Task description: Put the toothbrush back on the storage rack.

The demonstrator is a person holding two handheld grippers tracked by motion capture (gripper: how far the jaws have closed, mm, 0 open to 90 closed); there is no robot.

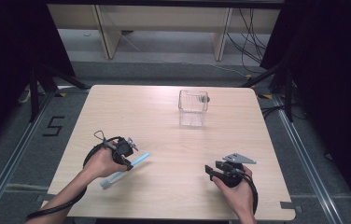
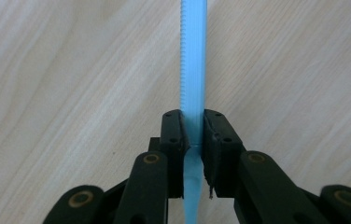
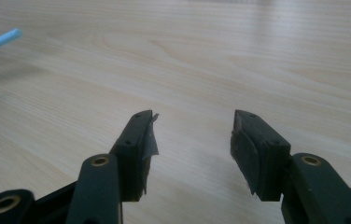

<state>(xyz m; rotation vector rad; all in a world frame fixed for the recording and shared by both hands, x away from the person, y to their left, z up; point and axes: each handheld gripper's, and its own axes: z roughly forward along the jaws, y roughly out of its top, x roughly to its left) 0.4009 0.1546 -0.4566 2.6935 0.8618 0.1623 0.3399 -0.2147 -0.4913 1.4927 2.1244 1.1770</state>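
Blue plastic straw (image 2: 193, 70): light, thin-walled, crushable. Left gripper (image 2: 193, 135) clamps it mid-length, flattening it slightly; right gripper (image 3: 193, 140) jaws stand apart, holding nothing.

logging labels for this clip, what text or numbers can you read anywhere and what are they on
"5": a black mark on the grey floor left of the table.
No readable text on the blue straw, the clear container, the left gripper or the right gripper.

One blue straw (image 1: 125, 169), one clear container (image 1: 193, 107), two grippers, one table (image 1: 117, 107).
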